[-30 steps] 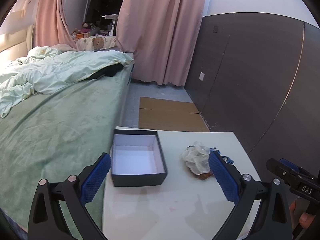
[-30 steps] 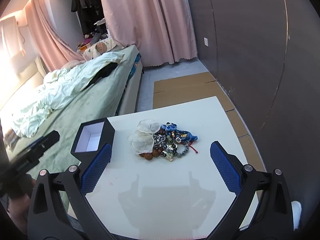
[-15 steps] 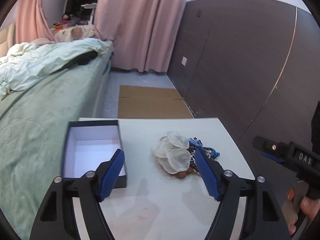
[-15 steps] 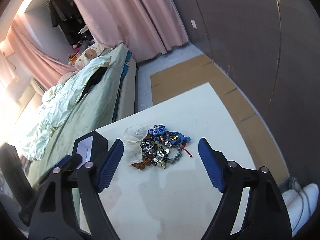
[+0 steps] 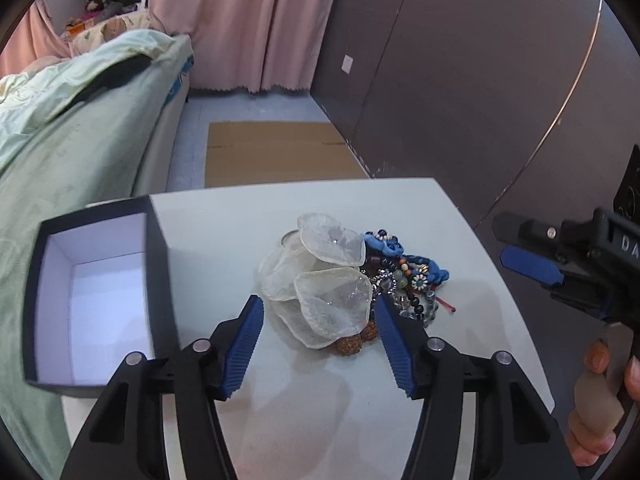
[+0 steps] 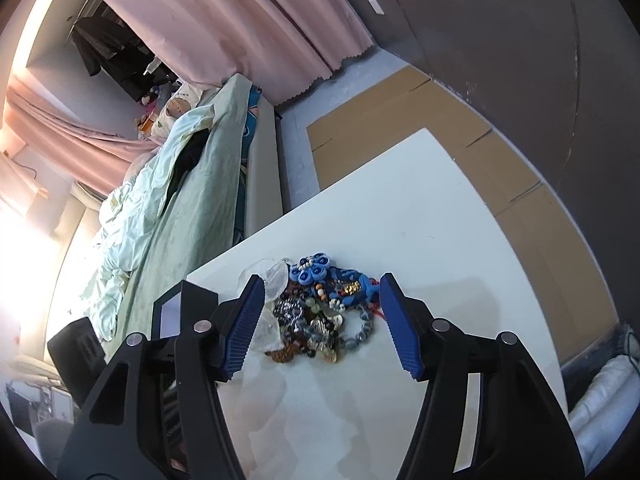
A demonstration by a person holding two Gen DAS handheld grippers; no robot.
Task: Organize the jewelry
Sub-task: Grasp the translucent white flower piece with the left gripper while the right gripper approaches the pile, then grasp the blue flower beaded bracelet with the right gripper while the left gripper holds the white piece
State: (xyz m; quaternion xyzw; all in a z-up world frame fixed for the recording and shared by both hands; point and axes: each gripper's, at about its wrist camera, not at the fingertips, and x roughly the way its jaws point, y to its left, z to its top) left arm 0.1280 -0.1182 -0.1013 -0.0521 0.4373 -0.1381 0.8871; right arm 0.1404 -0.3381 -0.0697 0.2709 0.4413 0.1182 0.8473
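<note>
Jewelry pile [image 5: 352, 280] lies straight ahead of both wide-open grippers; left gripper [image 5: 318, 346] nearer, box [image 5: 96, 296] left of pile.

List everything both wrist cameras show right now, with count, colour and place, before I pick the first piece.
Box: one, black outside, white inside, open, nothing in it, at the table's bed-side edge.
Translucent shell-like discs: several, whitish, on the box side of the jewelry pile.
Blue knotted piece: one, blue with beads, far side of the pile.
Beaded bracelets: several, tangled, dark, grey, brown and pale green; count unclear.
Table: one, white.
Bed: one, pale green bedding, beside the table.
Curtains: pink, far wall.
Cardboard: brown, flat on the floor.
Left gripper: blue pads, open, at the discs.
Right gripper: blue pads, open, over the pile.
</note>
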